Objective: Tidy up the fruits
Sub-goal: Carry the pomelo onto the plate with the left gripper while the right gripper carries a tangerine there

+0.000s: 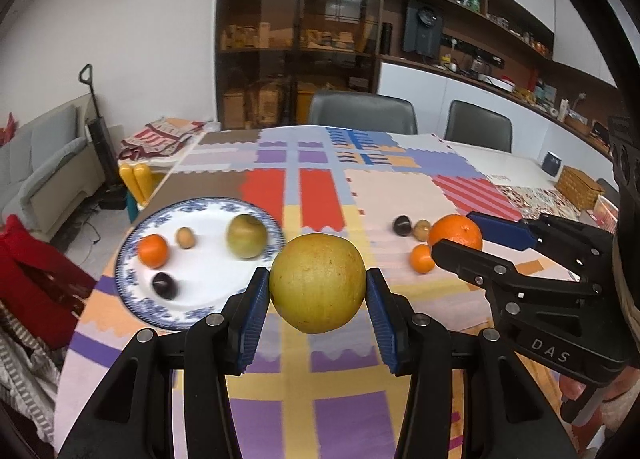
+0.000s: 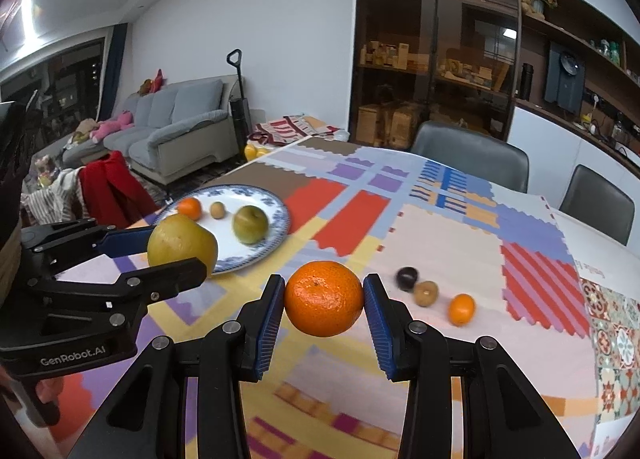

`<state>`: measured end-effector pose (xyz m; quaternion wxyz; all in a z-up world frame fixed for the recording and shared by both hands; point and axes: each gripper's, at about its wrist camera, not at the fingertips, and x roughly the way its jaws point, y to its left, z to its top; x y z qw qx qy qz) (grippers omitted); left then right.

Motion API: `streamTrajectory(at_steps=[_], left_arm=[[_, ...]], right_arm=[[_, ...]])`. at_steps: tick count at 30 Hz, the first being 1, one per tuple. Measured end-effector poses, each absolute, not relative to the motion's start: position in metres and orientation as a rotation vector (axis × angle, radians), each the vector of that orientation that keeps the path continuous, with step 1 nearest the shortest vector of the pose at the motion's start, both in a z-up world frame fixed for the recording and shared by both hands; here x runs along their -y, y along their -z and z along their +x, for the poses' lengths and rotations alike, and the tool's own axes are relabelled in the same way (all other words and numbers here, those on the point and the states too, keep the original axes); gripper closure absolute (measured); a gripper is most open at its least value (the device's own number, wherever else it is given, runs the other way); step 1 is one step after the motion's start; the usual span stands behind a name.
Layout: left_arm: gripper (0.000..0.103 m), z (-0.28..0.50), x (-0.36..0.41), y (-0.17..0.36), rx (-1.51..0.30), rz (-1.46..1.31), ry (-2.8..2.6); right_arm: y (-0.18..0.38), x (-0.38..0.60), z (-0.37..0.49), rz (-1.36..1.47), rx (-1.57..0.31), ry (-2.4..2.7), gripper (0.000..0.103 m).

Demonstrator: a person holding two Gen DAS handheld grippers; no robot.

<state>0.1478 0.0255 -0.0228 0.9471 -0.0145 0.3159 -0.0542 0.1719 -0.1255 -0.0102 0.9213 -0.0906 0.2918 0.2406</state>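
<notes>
left gripper (image 1: 317,291) clamps pear (image 1: 317,283) | right gripper (image 2: 324,301) clamps orange (image 2: 324,298) | plate (image 1: 132,235) far-left, nearer left gripper

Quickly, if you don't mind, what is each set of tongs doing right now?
Left tongs: closed on the yellow-green pear.
Right tongs: closed on the large orange.

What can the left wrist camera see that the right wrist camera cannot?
Only the left wrist view shows a dark plum on the plate and a wicker basket at the far right. Only the right wrist view shows the grey sofa. Both show the blue-rimmed plate, the yellow pear clamped in the left gripper, the big orange clamped in the right gripper, and three small fruits loose on the cloth.
</notes>
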Motion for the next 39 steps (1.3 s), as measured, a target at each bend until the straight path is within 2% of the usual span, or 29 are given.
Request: streamTrajectory(at_steps=[15, 39], left_arm=[[0.056, 0.147, -0.093, 0.025, -0.630, -0.010, 0.032], [0.056, 0.248, -0.150, 0.078, -0.802, 0.018, 0.104]], right_arm=[[0.011, 0.057, 0.178, -0.174, -0.621, -0.559, 0.061], [0.075, -0.020, 0.258, -0.165, -0.800, -0.609, 0.061]])
